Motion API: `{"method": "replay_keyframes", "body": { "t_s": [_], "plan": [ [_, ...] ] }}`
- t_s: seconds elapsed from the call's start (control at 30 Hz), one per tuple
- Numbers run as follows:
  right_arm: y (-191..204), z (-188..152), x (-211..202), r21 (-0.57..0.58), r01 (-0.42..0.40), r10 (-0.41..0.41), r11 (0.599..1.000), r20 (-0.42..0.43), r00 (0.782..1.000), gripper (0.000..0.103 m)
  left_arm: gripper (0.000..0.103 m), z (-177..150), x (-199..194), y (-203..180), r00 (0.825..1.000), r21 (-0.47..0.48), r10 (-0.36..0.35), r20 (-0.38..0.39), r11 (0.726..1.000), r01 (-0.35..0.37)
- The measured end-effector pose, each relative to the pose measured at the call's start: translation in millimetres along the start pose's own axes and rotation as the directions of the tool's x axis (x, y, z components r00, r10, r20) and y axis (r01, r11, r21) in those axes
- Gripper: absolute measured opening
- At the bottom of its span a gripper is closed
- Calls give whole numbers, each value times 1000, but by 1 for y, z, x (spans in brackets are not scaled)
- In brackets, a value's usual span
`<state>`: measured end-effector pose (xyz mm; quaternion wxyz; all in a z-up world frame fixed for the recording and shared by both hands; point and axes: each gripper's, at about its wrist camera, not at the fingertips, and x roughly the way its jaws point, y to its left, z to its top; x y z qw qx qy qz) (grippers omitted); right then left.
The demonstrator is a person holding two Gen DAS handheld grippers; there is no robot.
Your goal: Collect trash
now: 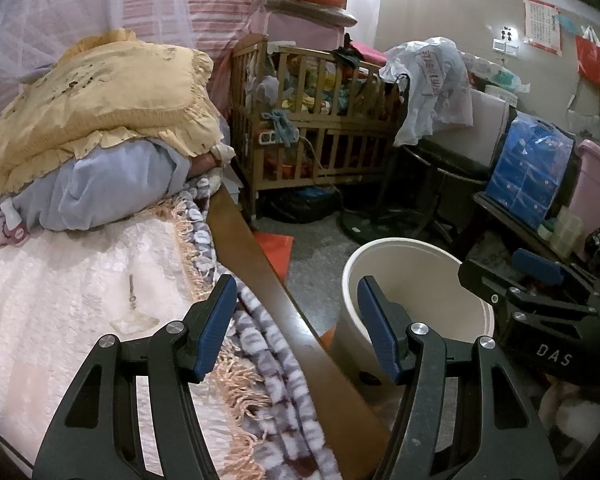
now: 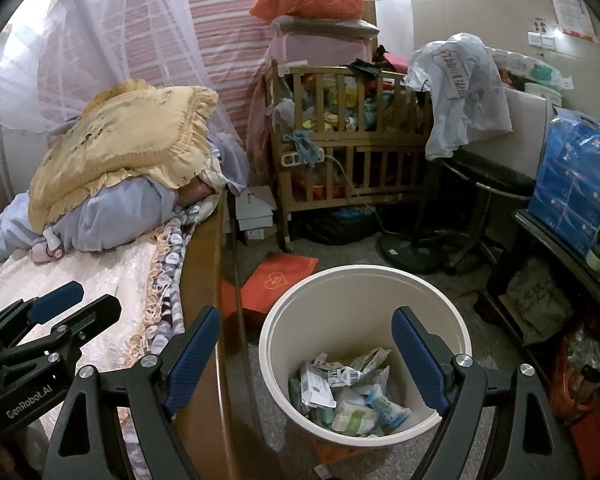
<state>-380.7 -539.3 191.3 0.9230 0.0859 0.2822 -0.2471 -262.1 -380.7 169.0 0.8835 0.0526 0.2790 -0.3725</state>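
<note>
Floor space is tight: the white bin (image 2: 364,354) stands upright, mouth up, just beside the bed's wooden edge (image 2: 204,280), with wrappers (image 2: 348,392) inside and a red bag (image 2: 276,284) beyond it. Right hand-held gripper (image 2: 306,354) hangs over the bin, jaws wide and empty. Left hand-held gripper (image 1: 298,322) straddles the bed edge, jaws apart, holding nothing

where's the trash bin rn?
The trash bin stands on the floor beside the bed's wooden side rail, low centre in the right wrist view, just ahead of the right gripper; the red flat bag lies behind it.
</note>
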Motion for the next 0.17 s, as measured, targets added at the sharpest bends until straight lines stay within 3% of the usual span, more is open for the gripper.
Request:
{"method": "replay_keyframes", "body": {
  "t_s": [0.17],
  "plan": [
    [21,1,9,-31,-27,26,999,-18,999,86,62,-1,-4,21,1000,-22,17,-9,1000,-17]
  ]
}}
